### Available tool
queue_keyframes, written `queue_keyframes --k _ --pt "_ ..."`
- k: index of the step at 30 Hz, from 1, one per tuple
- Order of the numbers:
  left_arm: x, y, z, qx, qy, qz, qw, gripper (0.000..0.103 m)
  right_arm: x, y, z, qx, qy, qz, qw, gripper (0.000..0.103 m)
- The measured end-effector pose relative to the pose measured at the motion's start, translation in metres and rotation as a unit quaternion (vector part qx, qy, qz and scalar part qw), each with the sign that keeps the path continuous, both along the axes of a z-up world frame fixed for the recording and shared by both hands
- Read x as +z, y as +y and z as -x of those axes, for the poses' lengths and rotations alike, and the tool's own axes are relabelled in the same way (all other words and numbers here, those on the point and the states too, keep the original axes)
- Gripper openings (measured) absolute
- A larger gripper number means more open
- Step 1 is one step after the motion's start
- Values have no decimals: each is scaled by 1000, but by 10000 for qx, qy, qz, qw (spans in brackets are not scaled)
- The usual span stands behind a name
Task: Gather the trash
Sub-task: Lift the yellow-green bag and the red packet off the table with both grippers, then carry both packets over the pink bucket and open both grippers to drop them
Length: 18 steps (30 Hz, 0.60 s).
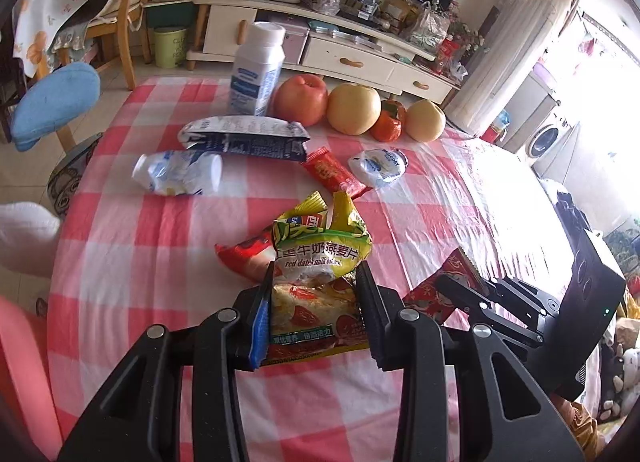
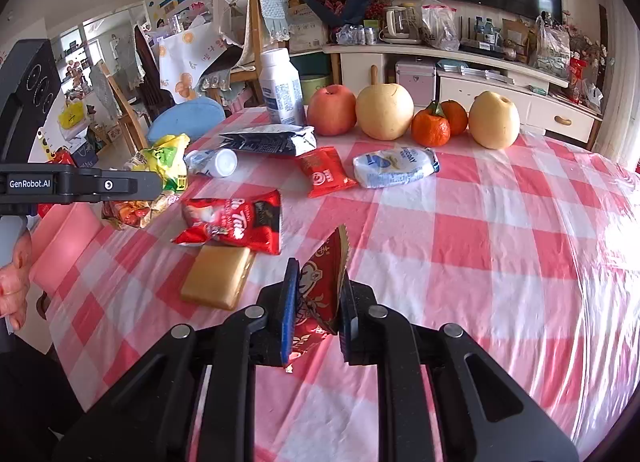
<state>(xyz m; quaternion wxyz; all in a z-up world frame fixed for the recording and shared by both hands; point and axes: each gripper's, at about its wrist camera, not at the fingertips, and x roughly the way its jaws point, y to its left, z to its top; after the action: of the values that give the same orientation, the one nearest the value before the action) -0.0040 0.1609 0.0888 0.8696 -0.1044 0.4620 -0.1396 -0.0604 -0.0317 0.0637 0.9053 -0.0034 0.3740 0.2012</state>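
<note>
Both grippers are gripping trash: the left gripper [image 1: 316, 282] is clamping a yellow oatmeal packet [image 1: 320, 262] at lower centre, the right gripper [image 2: 318, 294] is pinching a red wrapper [image 2: 322, 286]; only the right wrist view is showing a gold packet [image 2: 218, 278] lying left of centre

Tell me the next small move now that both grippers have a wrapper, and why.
Probably carry both away to the trash. The left gripper is shut on the yellow oatmeal packet, the right gripper on the red wrapper, so neither can take another piece. No bin shows on the table.
</note>
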Motion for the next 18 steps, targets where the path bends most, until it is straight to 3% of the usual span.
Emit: queue_keyframes --k 18 --pt "21 52 46 295 -322 331 9985 40 12 45 41 350 -16 26 9994 19"
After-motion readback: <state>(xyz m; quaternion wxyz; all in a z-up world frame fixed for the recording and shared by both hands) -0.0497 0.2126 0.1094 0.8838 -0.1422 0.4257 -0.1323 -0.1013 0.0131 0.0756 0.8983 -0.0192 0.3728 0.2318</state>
